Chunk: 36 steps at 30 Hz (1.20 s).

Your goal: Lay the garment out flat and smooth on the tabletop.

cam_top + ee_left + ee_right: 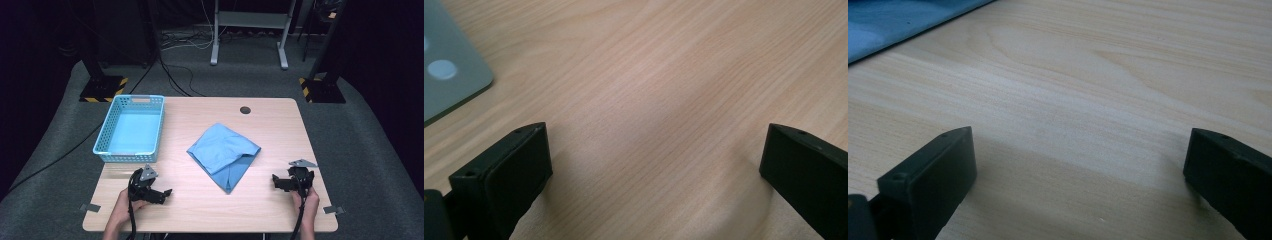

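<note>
Blue cloth [225,154] lying folded mid-table [200,210], between the 2 grippers. Left gripper [161,195] and right gripper [280,182] resting near front edge, jaws gaping wide, gripping nothing. Blue basket [111,151] sitting back-left.

You held the left gripper [161,194] and right gripper [280,181] apart on the worktop [190,125], the blue cloth [225,152] between them, beside the basket [106,131].

Wooden desk [200,200] on grey carpet [370,150]; light-blue basket [131,129] at left rear, cable hole [245,110] near far edge, white frame legs [250,30] behind.
</note>
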Each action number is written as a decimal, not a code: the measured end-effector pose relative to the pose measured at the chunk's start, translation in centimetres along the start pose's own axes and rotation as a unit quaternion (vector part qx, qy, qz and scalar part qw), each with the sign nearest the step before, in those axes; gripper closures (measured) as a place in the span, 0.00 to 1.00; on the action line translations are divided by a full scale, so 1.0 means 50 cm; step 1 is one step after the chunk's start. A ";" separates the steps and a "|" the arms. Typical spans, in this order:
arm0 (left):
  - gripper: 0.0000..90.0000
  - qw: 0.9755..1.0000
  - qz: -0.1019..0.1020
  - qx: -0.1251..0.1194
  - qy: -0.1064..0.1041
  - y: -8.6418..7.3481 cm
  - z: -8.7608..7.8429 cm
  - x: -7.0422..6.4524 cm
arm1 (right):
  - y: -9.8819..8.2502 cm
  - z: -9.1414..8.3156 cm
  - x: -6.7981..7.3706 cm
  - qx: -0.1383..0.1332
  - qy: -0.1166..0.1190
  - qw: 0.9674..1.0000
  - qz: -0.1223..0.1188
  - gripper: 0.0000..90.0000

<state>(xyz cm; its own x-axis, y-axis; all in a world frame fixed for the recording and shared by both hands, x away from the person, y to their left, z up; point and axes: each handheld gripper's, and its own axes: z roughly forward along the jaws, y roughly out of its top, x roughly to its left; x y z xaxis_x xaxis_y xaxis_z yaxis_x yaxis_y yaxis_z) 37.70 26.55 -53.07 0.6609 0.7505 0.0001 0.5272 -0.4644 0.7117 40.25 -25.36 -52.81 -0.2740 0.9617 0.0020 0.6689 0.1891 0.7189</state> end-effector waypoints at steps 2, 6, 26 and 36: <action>0.00 1.000 0.019 0.000 -0.018 0.003 0.003 -0.002 | 0.000 0.000 0.000 0.000 0.000 1.000 0.000 0.00; 0.00 0.999 0.030 0.000 -0.028 0.006 0.006 -0.001 | 0.000 0.000 0.000 0.000 0.001 1.000 0.000 0.00; 0.00 0.999 0.029 -0.016 0.008 0.004 0.001 -0.012 | -0.001 -0.005 0.009 0.004 0.019 1.000 -0.020 0.03; 0.00 0.998 0.014 -0.060 -0.012 0.030 0.016 -0.032 | -0.002 -0.007 0.022 0.008 0.036 0.998 -0.041 0.01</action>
<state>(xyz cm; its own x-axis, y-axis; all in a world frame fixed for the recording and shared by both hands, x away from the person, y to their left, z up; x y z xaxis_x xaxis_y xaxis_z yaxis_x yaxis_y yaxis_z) 37.90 24.27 -52.57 0.6876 0.7261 0.0056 0.4414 -0.4242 0.7907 39.63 -24.40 -52.62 -0.3774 0.9260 -0.0057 0.6524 0.2702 0.7081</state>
